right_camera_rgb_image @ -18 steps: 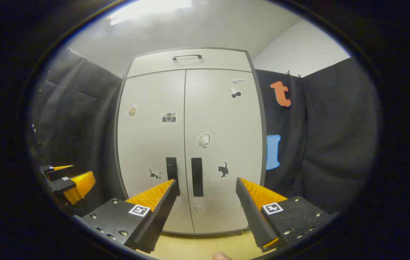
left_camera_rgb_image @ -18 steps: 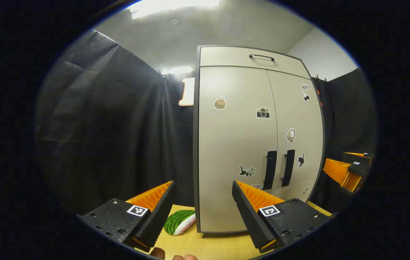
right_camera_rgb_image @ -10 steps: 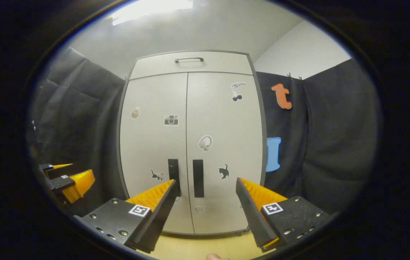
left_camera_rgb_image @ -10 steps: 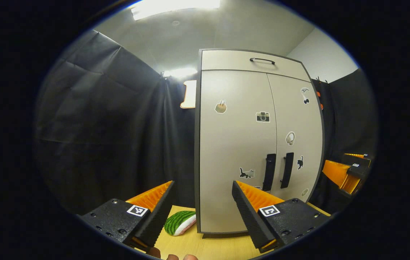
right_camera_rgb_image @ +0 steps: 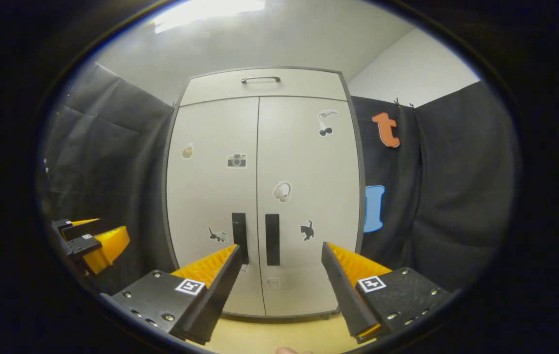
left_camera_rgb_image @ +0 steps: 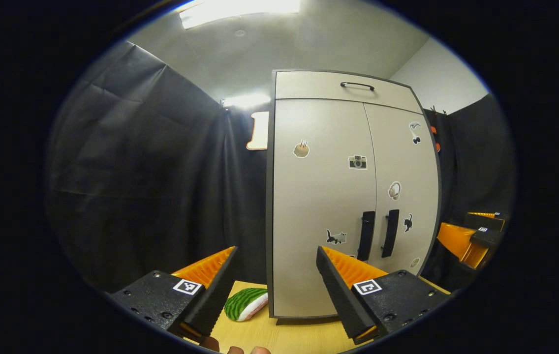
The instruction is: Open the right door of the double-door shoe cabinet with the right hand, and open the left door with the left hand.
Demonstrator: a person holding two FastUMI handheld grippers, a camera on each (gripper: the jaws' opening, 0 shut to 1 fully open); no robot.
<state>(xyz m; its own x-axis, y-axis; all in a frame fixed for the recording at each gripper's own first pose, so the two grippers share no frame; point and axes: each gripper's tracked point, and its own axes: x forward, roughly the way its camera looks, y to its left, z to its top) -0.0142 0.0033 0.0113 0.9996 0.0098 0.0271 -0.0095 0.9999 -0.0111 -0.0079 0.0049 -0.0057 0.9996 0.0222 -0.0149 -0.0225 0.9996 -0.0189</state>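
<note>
Shoe cabinet [right_camera_rgb_image: 260, 196] upright on the wooden table [right_camera_rgb_image: 260, 337], straight ahead in the right gripper view, off to the right in the left gripper view [left_camera_rgb_image: 348, 196]. Both doors shut flush: left door [right_camera_rgb_image: 213, 196] and right door [right_camera_rgb_image: 309, 196] meeting at a thin centre seam. Two dark vertical handles side by side low on that seam, the left handle [right_camera_rgb_image: 239, 237] and the right handle [right_camera_rgb_image: 272, 239], seen again in the left gripper view [left_camera_rgb_image: 366, 235] [left_camera_rgb_image: 390, 233]. Small stickers scattered over both doors (camera, cats, headphones among them). Above the doors, a shallow top panel with a curved bar handle [right_camera_rgb_image: 260, 78]. Right gripper [right_camera_rgb_image: 279, 258] released, fingers spread wide and holding nothing, well short of the cabinet, with the right handle framed between the fingers. Left gripper [left_camera_rgb_image: 275, 259] likewise released and empty, well back from the cabinet, aimed toward its left edge; also visible at the far left of the right gripper view [right_camera_rgb_image: 93, 242]. Right gripper also glimpsed at the far right of the left gripper view [left_camera_rgb_image: 471, 238]. On the table just left of the cabinet's base, a toy watermelon slice [left_camera_rgb_image: 245, 304], near the left gripper's fingers. Black cloth wall [left_camera_rgb_image: 151, 187] behind and on both sides.
</note>
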